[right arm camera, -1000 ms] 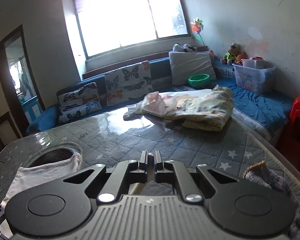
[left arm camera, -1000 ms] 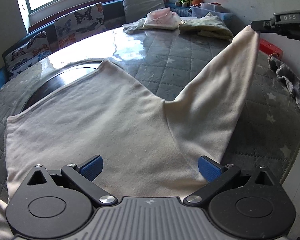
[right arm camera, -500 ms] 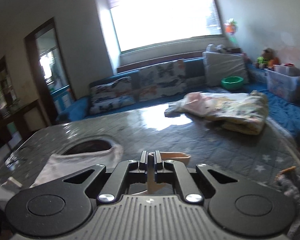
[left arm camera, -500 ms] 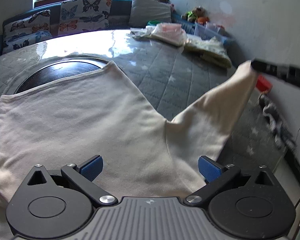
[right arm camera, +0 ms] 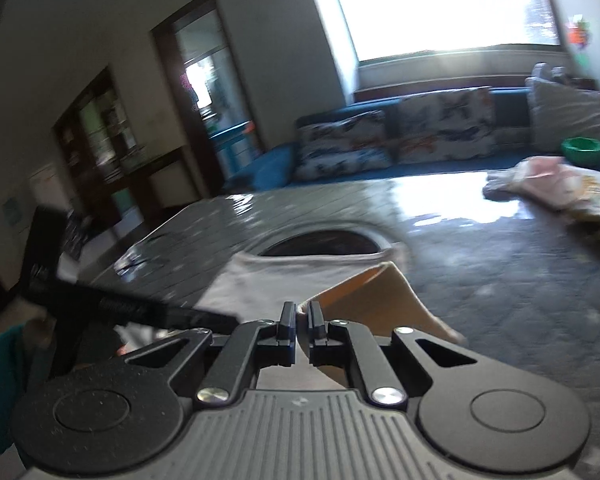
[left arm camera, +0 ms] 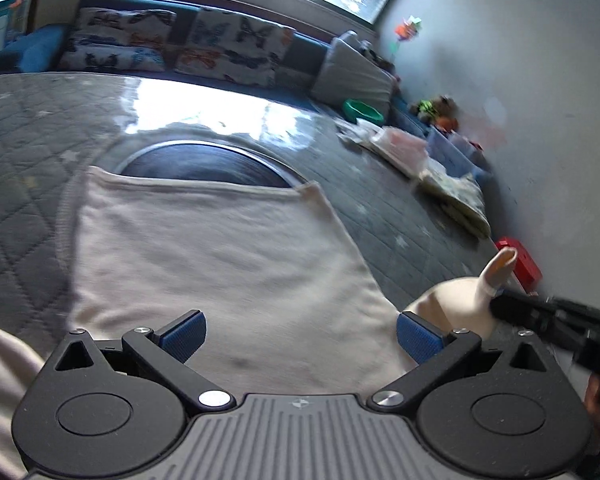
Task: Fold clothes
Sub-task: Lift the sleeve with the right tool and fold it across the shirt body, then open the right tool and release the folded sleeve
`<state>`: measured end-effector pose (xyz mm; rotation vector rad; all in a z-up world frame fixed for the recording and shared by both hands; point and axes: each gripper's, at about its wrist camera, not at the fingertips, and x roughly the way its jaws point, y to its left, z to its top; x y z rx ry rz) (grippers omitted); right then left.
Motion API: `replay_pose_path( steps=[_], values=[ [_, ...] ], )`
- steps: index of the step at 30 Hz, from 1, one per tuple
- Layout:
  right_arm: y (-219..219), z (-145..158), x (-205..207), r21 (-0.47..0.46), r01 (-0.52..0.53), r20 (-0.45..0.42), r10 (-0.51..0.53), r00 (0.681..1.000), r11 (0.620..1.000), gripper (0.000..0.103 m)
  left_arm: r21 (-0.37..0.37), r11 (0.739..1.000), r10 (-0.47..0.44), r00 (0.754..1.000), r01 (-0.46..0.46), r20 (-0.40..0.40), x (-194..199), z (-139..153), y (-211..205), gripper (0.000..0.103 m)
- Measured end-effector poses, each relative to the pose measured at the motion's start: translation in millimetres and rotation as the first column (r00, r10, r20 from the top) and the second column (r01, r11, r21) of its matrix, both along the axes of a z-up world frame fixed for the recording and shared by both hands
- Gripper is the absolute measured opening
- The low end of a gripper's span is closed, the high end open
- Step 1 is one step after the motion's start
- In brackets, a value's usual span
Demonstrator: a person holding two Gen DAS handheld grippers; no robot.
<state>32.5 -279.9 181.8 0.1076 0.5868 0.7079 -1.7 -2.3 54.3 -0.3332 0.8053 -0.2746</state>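
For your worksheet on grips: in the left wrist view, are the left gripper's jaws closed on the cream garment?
No: the left gripper has its jaws spread wide apart above the cream garment, gripping nothing.

The left gripper [left arm camera: 300,332] has its two blue-padded fingers [left arm camera: 182,336] spread wide apart, nothing between them, pointing forward and tilted down. The right gripper [right arm camera: 299,320] has its fingers [right arm camera: 286,320] drawn almost together, a thin fold of cream cloth [right arm camera: 364,300] pinched in the narrow gap. In the left wrist view the right gripper [left arm camera: 496,306] comes in from the right, its tips just beside the left gripper's right finger and level with it (blurred, so the tips are hard to make out). In the right wrist view the left gripper's dark body [right arm camera: 112,304] crosses just left of the right gripper's closed fingers, close by.
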Motion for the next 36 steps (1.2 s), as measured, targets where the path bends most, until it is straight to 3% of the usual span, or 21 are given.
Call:
replay_pose_path(
  steps=[10, 16, 21, 26, 30, 36],
  values=[
    [85.6, -14.2, 0.6, -0.056, -0.227, -0.01, 0.227, 0.974, 0.972, 0.005, -0.041, 0.993, 0.105, 0.993, -0.107, -0.046, -3.9, -13.3, 45.2, 0.103],
    [98.6, -28.2, -4.1, -0.059, -0.275, -0.04, 0.273, 0.961, 0.96, 0.005, -0.041, 0.988, 0.143, 0.987, -0.147, -0.078, -4.3, -24.5, 59.5, 0.103],
    [93.7, -24.9, -13.7, -0.083, -0.309, -0.028, 0.307, 0.951, 0.948, 0.015, -0.024, 0.989, 0.144, 0.986, -0.147, -0.087, -3.8, -29.6, 61.8, 0.103],
    [68.5, -15.8, -7.7, -0.129, -0.255, 0.016, 0.259, 0.966, 0.958, 0.034, 0.065, 0.993, 0.102, 0.991, -0.097, -0.083, -2.8, -35.3, 42.3, 0.103],
    [36.0, -13.8, -4.6, -0.185, -0.155, 0.031, 0.163, 0.986, 0.971, 0.044, 0.167, 0.985, 0.058, 0.997, -0.049, -0.049, -5.7, -39.9, 20.5, 0.102],
    [-0.3, -27.5, -3.4, -0.316, -0.07, -0.002, 0.073, 0.997, 0.946, 0.051, 0.315, 0.949, -0.009, 1.0, 0.011, -0.006, -10.2, -46.2, -10.1, 0.085]
  ],
)
